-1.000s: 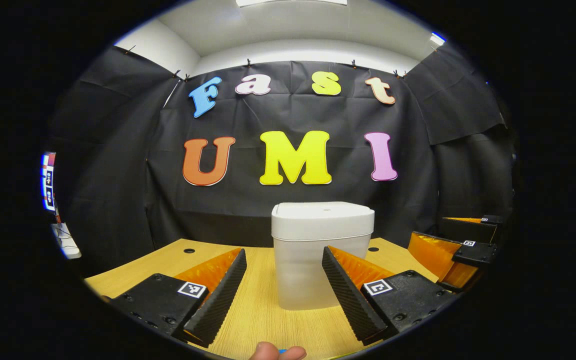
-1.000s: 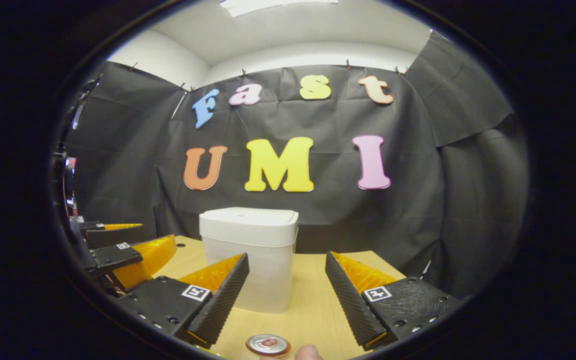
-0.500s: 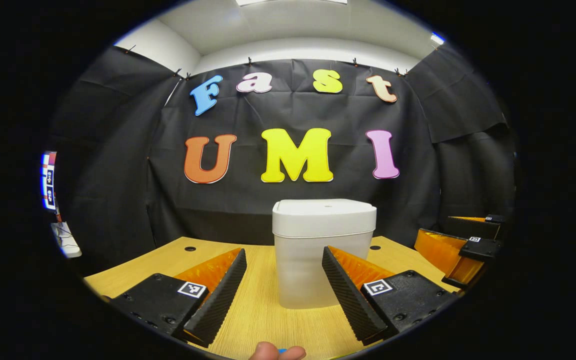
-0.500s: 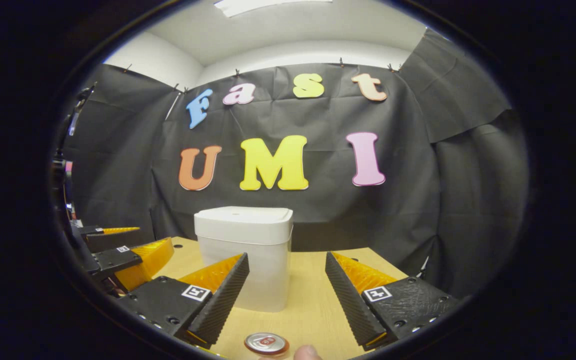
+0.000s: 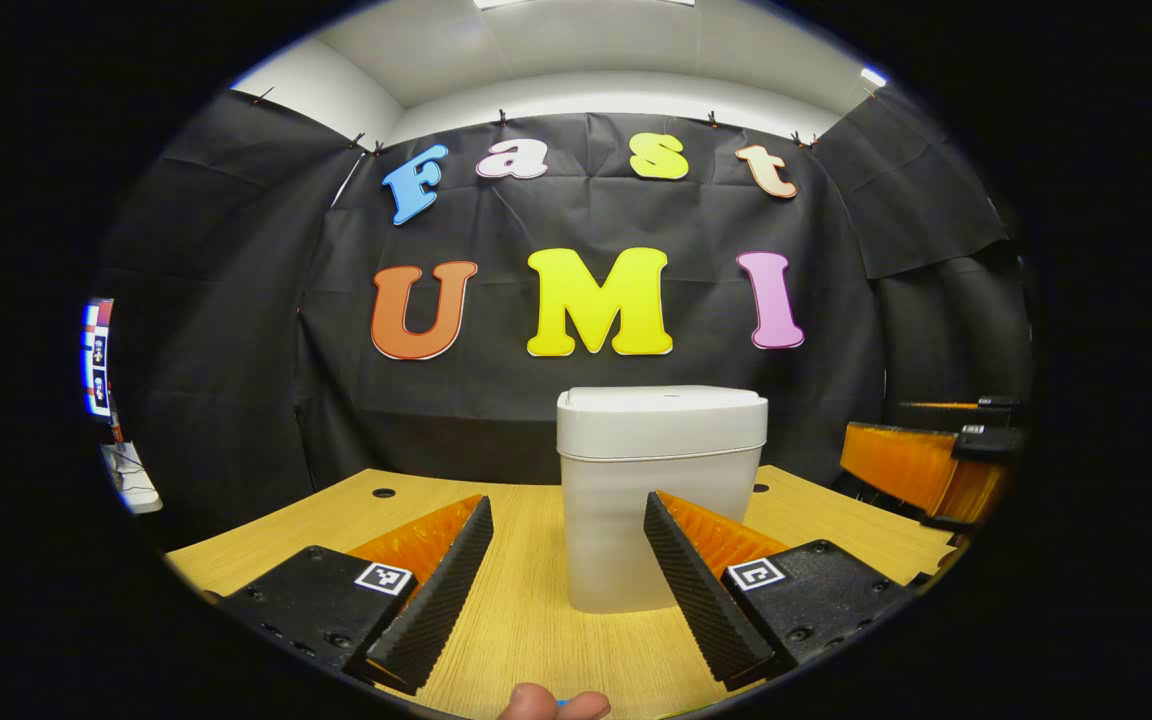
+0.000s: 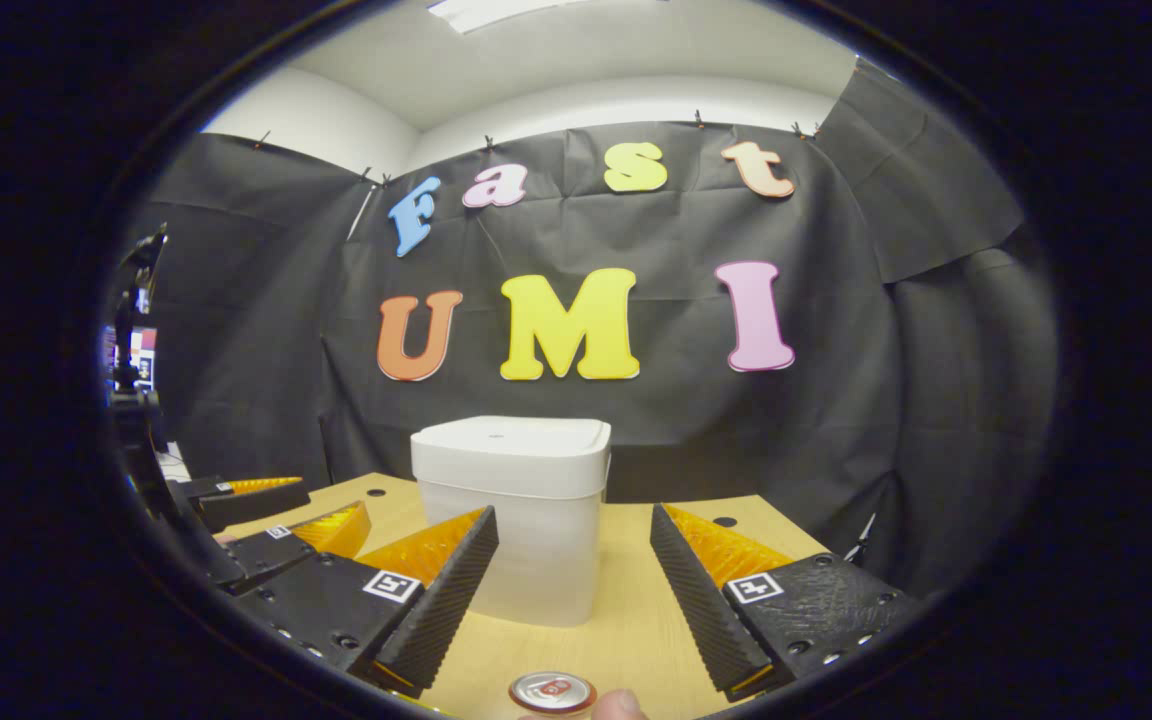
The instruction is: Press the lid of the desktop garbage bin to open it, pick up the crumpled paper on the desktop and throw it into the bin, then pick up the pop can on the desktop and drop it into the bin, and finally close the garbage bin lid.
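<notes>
Your left gripper [image 5: 568, 580] hangs low over the pale wood-grain table [image 5: 516, 620] with its fingers spread wide and nothing between them. Straight ahead of it stands the white plastic desktop garbage bin [image 5: 658, 500], its flat lid [image 5: 662, 420] shut; only bare tabletop lies between the fingers and the bin's front wall. Off to the right edge of the left gripper view you can see your right gripper [image 5: 936, 460], raised above the table's far corner.

Your right gripper [image 6: 574, 590] is likewise wide open and empty. In the right gripper view the bin [image 6: 526, 520] sits a little left of centre, partly behind the left finger. The silver top of the pop can [image 6: 552, 692] shows at the very bottom, upright on the table [image 6: 626, 610], nearer the camera than the fingertips, with a fingertip [image 6: 621, 705] just beside it. Your left gripper [image 6: 266, 520] shows at the left edge. The crumpled paper cannot be made out.

Since half a second ago, the bin has drifted slightly right in both views, and in the left gripper view the right gripper has risen higher.
</notes>
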The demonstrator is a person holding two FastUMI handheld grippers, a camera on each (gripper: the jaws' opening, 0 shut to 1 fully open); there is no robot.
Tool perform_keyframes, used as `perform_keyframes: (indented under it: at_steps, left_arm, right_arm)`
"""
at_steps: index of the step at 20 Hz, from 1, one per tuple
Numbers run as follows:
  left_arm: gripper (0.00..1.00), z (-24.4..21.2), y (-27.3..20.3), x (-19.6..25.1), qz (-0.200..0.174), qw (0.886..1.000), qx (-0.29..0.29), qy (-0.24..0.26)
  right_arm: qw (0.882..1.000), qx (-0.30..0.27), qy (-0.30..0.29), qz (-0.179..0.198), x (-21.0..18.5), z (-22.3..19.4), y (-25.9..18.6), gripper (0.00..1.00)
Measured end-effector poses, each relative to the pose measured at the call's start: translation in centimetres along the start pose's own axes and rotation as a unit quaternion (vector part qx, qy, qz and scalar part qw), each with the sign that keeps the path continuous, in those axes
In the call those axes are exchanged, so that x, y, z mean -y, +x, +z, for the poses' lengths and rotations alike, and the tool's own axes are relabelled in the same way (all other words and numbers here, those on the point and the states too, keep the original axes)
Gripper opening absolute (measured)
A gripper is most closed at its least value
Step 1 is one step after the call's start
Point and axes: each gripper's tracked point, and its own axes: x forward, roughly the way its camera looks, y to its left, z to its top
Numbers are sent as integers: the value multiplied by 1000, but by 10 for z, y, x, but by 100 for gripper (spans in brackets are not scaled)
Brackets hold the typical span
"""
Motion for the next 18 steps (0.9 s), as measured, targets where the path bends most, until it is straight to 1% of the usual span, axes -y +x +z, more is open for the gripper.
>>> perform_keyframes:
  at_steps: [5, 6, 7, 8, 9, 11, 12, 13, 14, 15, 17, 18]
  left_arm:
    - [98, -11, -1, -7, -2, 1000, -8, 0]
    - [98, -12, -1, -7, -3, 1000, -7, 1]
    - [98, -11, -2, -8, -2, 1000, -6, 3]
    - [98, -10, -2, -10, 0, 1000, -4, 5]
    - [98, -10, -1, -12, 2, 1000, -3, 7]
    - [98, -12, -1, -14, 4, 1000, -6, 5]
    - [98, -13, 0, -16, 6, 1000, -8, 3]
    - [98, -14, -1, -19, 7, 1000, -9, 2]
    - [98, -14, -1, -21, 8, 1000, -10, 2]
    - [98, -14, -2, -24, 10, 1000, -9, 2]
    - [98, -14, -2, -29, 15, 1000, -7, 3]
    - [98, -14, -1, -30, 16, 1000, -7, 2]
  right_arm:
    - [1000, -6, 8, 30, -11, 34, 26, 95]
    - [999, -9, 6, 33, -13, 42, 33, 90]
    - [999, -12, 1, 38, -17, 48, 41, 88]
    - [999, -13, -3, 39, -19, 53, 49, 88]
    - [999, -16, -7, 44, -24, 58, 57, 85]
    - [998, -31, -6, 55, -34, 58, 72, 70]
    - [997, -39, 0, 59, -38, 58, 83, 76]
    - [997, -47, 9, 58, -35, 58, 87, 72]
    - [997, -56, 15, 59, -35, 58, 96, 63]
    - [996, -65, 19, 55, -34, 56, 105, 59]
    - [995, -82, 28, 45, -28, 52, 119, 44]
    - [994, -91, 35, 44, -27, 49, 125, 25]
